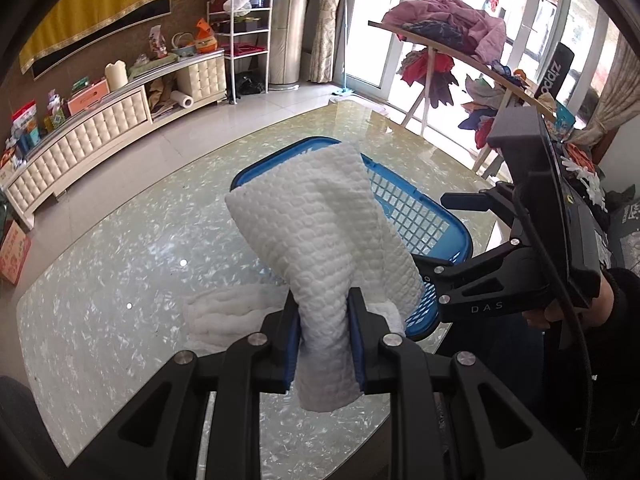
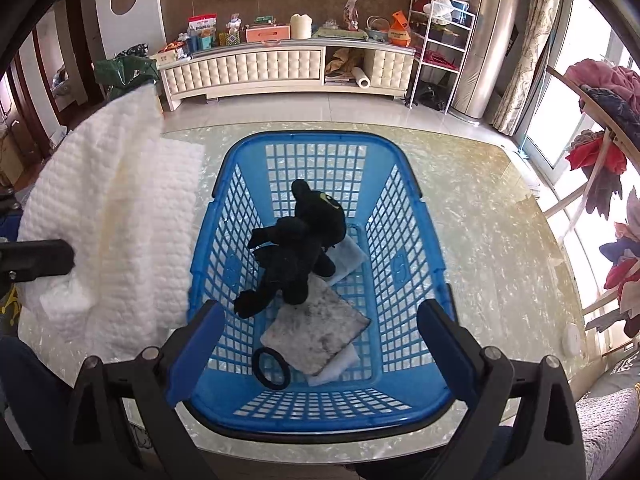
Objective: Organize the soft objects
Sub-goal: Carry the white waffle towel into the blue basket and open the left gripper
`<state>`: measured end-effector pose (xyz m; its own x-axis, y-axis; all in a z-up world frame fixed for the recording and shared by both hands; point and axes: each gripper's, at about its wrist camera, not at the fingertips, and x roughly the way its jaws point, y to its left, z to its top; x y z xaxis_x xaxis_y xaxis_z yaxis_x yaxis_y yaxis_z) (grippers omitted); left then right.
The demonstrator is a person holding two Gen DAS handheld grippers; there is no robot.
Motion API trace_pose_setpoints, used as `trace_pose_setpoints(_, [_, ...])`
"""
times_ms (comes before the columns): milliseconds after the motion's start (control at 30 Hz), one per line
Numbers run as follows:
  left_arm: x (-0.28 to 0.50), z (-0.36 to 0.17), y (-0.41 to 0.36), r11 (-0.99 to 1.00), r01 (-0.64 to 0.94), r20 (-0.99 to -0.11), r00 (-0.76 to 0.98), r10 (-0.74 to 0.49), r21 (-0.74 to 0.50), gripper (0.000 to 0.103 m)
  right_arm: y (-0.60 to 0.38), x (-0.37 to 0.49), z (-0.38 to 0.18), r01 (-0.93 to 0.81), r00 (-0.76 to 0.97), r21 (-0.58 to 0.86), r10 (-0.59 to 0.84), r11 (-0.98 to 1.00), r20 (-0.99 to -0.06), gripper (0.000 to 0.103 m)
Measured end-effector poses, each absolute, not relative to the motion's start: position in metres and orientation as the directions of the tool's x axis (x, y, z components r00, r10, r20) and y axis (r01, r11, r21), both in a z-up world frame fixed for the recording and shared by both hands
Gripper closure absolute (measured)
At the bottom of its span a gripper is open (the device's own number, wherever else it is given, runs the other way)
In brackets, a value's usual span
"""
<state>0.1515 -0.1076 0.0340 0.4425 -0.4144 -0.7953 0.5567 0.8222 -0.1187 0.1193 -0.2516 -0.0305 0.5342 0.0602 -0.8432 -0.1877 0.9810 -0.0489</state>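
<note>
left gripper [image 1: 324, 340]: clamped on white quilted cloth [image 1: 320, 232], raised beside blue basket [image 2: 400, 272] | right gripper [image 2: 320, 344]: jaws wide apart, empty, above basket | black plush toy [image 2: 296, 248] inside basket

- Daylight floods in through the tall glass doors [image 1: 384, 32] at the upper right of both views, blown out to white.
- The glossy pearl-flecked table [image 2: 480, 240] carries pale glare and small bright spots.
- Fisheye curvature bends the edges; dark vignette fills the corners.
- Focus is sharp at the centre.
</note>
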Motion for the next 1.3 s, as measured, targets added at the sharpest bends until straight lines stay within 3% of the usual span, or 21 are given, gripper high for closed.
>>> trace_pose_setpoints(667, [0.192,0.004,-0.174,0.753,0.649,-0.862,0.318,-0.394,-0.104,0.083,-0.313,0.122,-0.024,-0.152,0.555,-0.029,0.061,0.988,-0.830,0.006])
trace_pose_setpoints(1300, [0.220,-0.055,-0.203,0.723,0.658,-0.907,0.145,-0.395,-0.209,0.083,-0.326,0.130,-0.053,-0.163,0.495,0.006,0.087,0.987,-0.864,0.006])
